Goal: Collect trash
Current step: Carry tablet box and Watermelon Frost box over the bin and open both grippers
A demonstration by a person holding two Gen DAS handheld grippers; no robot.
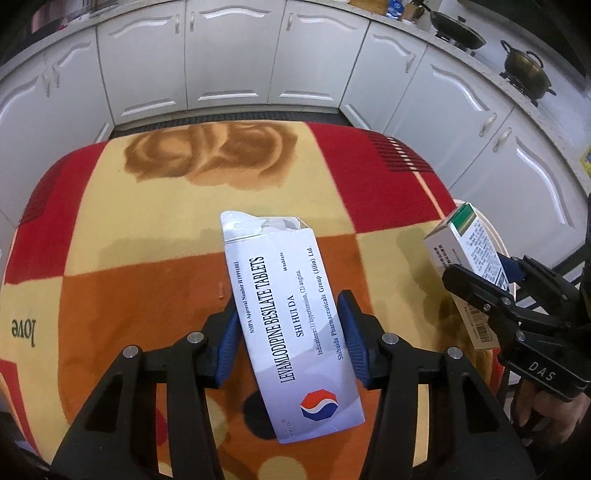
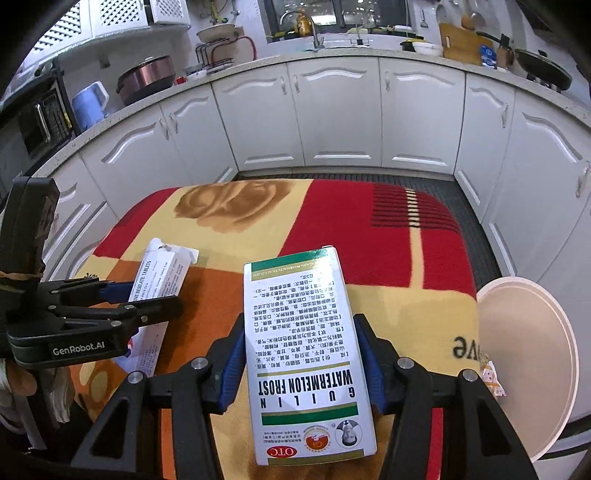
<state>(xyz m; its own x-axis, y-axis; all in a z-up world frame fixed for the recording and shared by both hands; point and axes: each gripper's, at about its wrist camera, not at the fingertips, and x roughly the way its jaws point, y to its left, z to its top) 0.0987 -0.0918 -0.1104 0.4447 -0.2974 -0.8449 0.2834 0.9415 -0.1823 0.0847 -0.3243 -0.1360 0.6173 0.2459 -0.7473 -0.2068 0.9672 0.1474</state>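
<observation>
My left gripper (image 1: 290,325) is shut on a white tablet box (image 1: 291,321) printed "Levamlodipine Besylate Tablets", its far flap torn open, held above the blanket-covered table (image 1: 147,229). My right gripper (image 2: 300,350) is shut on a white and green "Guilin Watermelon Frost" box (image 2: 303,354), also above the table. Each gripper shows in the other view: the right one (image 1: 491,280) with its box (image 1: 465,240) at the right, the left one (image 2: 147,295) with its box (image 2: 159,280) at the left.
A round white bin (image 2: 532,354) stands off the table's right edge with a wrapper inside. White kitchen cabinets (image 2: 332,118) ring the table. A wok (image 1: 458,27) and a pot (image 1: 524,70) sit on the stove at the far right.
</observation>
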